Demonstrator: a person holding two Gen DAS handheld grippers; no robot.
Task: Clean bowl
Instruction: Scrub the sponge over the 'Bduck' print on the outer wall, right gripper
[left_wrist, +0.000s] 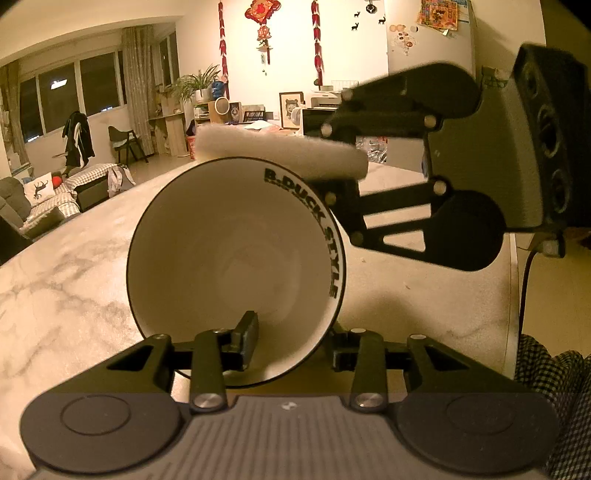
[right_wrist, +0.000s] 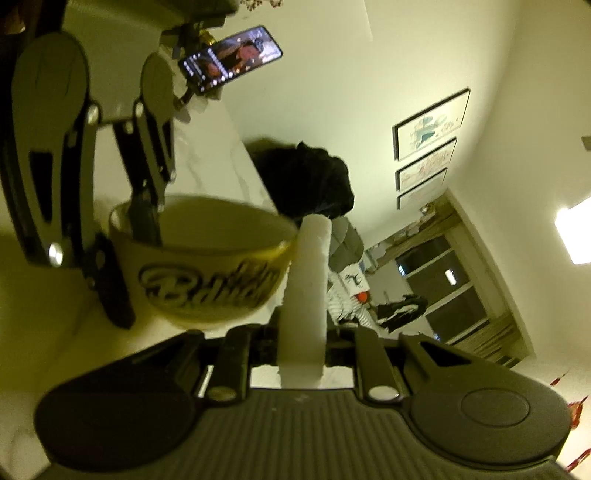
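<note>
Bowl (left_wrist: 236, 258) rim reads "B.DUCK STYLE" | left gripper (left_wrist: 291, 341) clamps rim | right gripper (right_wrist: 301, 350) pinches sponge (left_wrist: 280, 151)

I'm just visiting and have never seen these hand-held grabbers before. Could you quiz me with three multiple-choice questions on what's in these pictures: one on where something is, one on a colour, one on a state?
1. Where is the sponge relative to the bowl?
A. at the bowl's rim
B. flat on the table, far from the bowl
C. under the bowl

2. What colour is the lettering inside the bowl's rim?
A. red
B. black
C. blue

3. How does the left gripper hold the bowl?
A. one finger inside and one outside the wall
B. both fingers under its base
C. it does not hold it

Answers: 1 A, the sponge, pinched in the right gripper, lies along the upper rim. 2 B, the letters are black on white. 3 A, the fingers straddle the wall.
</note>
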